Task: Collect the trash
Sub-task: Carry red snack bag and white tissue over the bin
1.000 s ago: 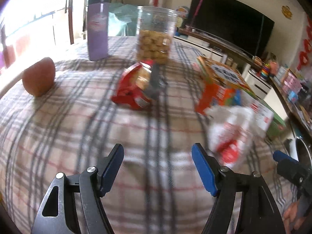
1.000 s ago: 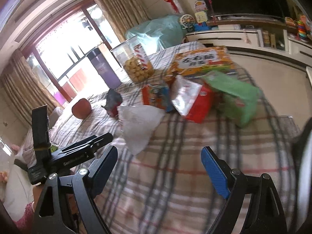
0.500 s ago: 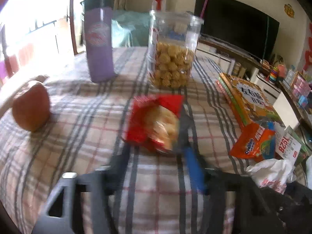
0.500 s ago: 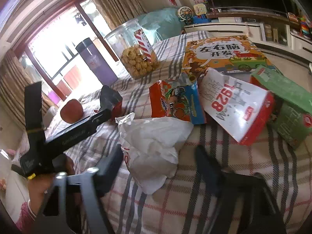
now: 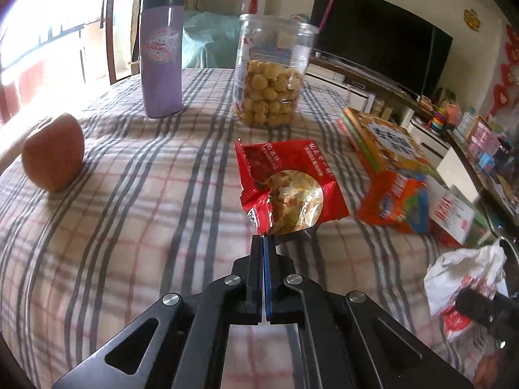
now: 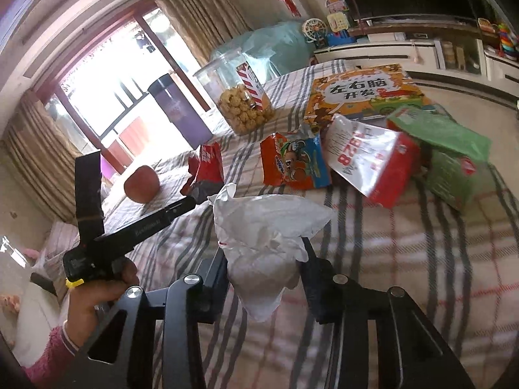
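A torn red snack wrapper (image 5: 285, 184) lies on the plaid cloth. My left gripper (image 5: 263, 238) is shut on its near edge; the wrapper also shows in the right wrist view (image 6: 206, 167). A crumpled white plastic bag (image 6: 262, 243) sits between the fingers of my right gripper (image 6: 264, 272), which are closed in on its sides. The bag also shows at the right edge of the left wrist view (image 5: 464, 278). More wrappers lie beyond: an orange-blue one (image 6: 293, 165), a white-red one (image 6: 369, 162) and a green one (image 6: 447, 149).
An apple (image 5: 53, 152), a purple tumbler (image 5: 160, 52) and a clear jar of snacks (image 5: 271, 71) stand on the table (image 5: 129, 227). An orange children's book (image 6: 363, 94) lies at the far side. A TV and cabinets stand behind.
Both grippers moved forward and closed: the left one onto the red wrapper's edge, the right one around the white bag.
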`<action>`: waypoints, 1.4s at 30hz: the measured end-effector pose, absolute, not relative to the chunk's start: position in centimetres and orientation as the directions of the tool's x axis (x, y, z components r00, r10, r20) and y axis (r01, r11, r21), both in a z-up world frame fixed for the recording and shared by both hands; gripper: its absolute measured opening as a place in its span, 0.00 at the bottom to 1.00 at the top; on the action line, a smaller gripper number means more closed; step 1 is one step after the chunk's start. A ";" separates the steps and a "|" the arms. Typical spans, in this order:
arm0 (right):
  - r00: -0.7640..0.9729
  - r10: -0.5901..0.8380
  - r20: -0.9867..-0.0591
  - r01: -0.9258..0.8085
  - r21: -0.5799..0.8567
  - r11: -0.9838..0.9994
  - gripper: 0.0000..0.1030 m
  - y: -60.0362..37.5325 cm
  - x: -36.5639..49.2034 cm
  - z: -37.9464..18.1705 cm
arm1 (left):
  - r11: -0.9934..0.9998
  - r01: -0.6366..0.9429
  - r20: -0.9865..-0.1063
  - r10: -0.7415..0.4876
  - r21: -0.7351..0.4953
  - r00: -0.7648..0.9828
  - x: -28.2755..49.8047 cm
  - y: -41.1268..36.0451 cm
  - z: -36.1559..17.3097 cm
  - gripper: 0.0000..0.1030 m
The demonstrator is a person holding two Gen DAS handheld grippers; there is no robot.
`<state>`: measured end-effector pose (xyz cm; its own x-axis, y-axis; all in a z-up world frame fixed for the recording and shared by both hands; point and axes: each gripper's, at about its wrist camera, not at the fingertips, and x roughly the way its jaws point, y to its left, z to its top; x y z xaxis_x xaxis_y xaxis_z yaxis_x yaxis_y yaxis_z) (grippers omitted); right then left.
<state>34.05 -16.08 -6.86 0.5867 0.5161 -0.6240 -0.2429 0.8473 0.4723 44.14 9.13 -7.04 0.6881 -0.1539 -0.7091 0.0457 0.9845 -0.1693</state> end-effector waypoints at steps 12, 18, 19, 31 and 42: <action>0.627 0.478 -0.615 -0.204 0.462 0.863 0.39 -20.9 29.5 -5.5 | 0.960 0.166 -0.670 -0.277 -0.226 0.688 34.7 4.6 -3.8 0.00; 0.659 0.445 -0.607 -0.172 0.455 0.874 0.39 -23.8 27.2 -4.7 | 0.944 0.232 -0.670 -0.329 -0.233 0.665 31.7 1.6 -3.2 0.00; 0.664 0.439 -0.606 -0.166 0.452 0.876 0.39 -24.2 26.9 -4.6 | 0.942 0.241 -0.670 -0.336 -0.235 0.662 31.3 1.2 -3.1 0.00; 0.726 0.366 -0.582 -0.083 0.454 0.887 0.39 -30.1 22.9 -3.8 | 0.906 0.353 -0.668 -0.413 -0.233 0.619 28.4 -3.8 -2.0 0.00; 0.776 0.264 -0.573 0.025 0.445 0.895 0.39 -36.3 20.6 -3.2 | 0.866 0.447 -0.663 -0.471 -0.223 0.582 28.6 -8.5 -1.5 0.00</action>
<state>20.57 -36.29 -3.21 0.7756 0.2639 -0.5734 0.0249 0.8949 0.4455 28.59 -8.48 -1.54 0.5820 -0.4714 -0.6626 0.4474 0.8661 -0.2231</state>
